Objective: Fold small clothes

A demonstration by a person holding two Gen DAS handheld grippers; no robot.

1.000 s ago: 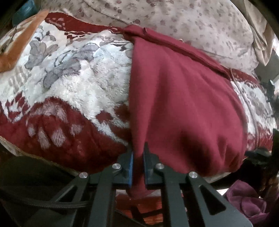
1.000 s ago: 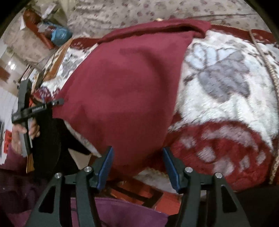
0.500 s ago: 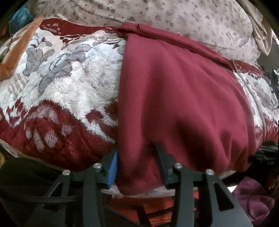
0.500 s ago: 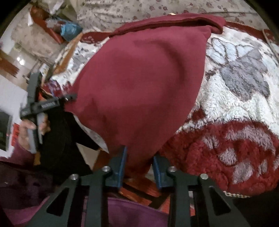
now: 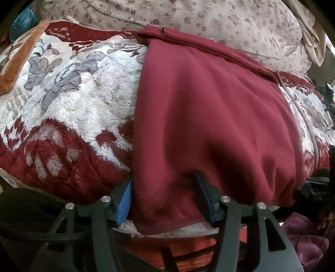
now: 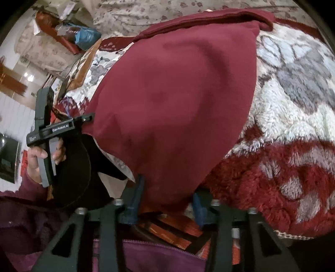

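Note:
A dark red garment (image 5: 209, 117) lies spread on a fluffy red and white floral blanket (image 5: 69, 108), its near hem hanging over the blanket's front edge. My left gripper (image 5: 165, 180) is open, its jaws apart on either side of the hem's left corner. In the right wrist view the same garment (image 6: 171, 100) fills the middle. My right gripper (image 6: 169, 188) is open, its jaws standing apart around the hem's right corner. The left gripper (image 6: 83, 120) shows at the left, held in a hand.
A beige flowered cover (image 5: 188, 18) lies behind the blanket. An orange cloth (image 5: 18, 64) is at the far left. A red patterned floor mat (image 6: 173, 230) and purple clothing (image 6: 159, 257) are below the bed edge. Clutter (image 6: 81, 35) sits at the far left.
The left gripper, shut on the hem a second ago, has opened wide. The right gripper narrowed half a second ago and has opened again.

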